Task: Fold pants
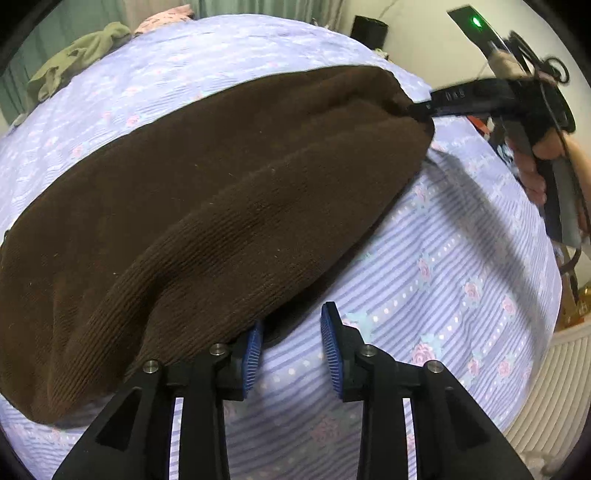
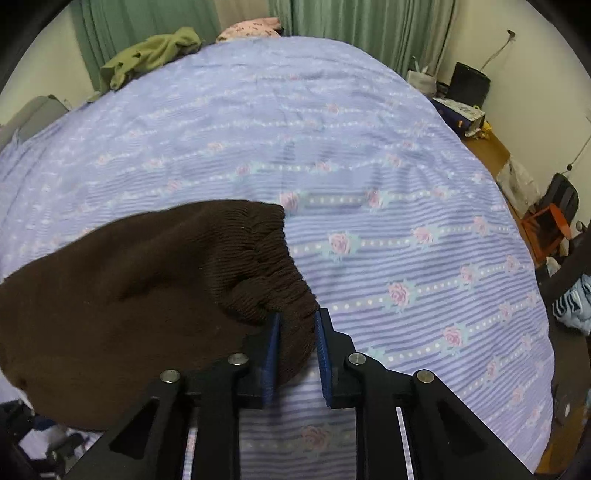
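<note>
The brown pants (image 1: 207, 206) lie on the bed (image 1: 461, 266), spread from the lower left of the left wrist view up toward its upper right. The bed cover is lilac with stripes, dots and pink roses.

In the left view, the left tool (image 1: 291, 343) sits at the lower centre with its blue pads apart. The pants' edge drapes over the left pad, while the right pad stands clear over bare cover, so this tool is released, not pinching cloth.

In the right view, the right tool (image 2: 295, 350) is clenched on the gathered waistband, a fold of brown knit pressed between both blue pads. The same tool appears at the upper right of the left view, gripped by a hand (image 1: 535, 162) and biting the pants' far corner.

An olive garment (image 2: 151, 55) lies at the upper left of the right view, before green curtains (image 2: 354, 26). No writing is legible anywhere
</note>
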Action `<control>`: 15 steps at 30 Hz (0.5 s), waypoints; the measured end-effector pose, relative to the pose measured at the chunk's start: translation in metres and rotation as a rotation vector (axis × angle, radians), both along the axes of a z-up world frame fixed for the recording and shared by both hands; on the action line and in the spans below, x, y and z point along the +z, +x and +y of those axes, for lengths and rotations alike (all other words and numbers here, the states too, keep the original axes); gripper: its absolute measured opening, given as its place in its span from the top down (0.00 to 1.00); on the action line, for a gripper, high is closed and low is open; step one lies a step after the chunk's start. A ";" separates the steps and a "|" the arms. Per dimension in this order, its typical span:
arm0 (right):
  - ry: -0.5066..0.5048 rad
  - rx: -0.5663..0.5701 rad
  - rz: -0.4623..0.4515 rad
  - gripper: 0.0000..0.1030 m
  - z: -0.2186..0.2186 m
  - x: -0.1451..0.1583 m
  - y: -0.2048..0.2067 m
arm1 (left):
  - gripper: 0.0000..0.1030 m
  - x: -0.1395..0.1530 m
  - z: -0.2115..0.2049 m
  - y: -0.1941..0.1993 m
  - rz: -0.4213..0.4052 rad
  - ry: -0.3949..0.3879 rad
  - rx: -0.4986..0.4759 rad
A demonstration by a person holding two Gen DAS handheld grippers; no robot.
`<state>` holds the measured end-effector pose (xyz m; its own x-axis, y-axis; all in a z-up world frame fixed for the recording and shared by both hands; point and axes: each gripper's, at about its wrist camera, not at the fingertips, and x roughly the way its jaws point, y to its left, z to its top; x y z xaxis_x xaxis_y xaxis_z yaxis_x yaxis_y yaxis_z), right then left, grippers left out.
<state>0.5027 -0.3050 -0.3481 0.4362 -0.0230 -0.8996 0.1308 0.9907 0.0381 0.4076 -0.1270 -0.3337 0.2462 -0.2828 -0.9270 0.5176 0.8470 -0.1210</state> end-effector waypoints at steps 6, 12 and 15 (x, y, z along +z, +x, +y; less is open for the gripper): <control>0.057 -0.072 -0.066 0.47 -0.015 0.020 -0.021 | 0.55 0.008 -0.005 -0.004 0.031 0.000 -0.018; 0.124 -0.122 -0.132 0.30 -0.022 0.043 -0.057 | 0.50 0.049 0.006 -0.023 0.003 -0.054 0.003; 0.184 -0.131 -0.124 0.30 -0.022 0.035 -0.062 | 0.50 0.074 0.011 -0.025 -0.100 -0.058 0.039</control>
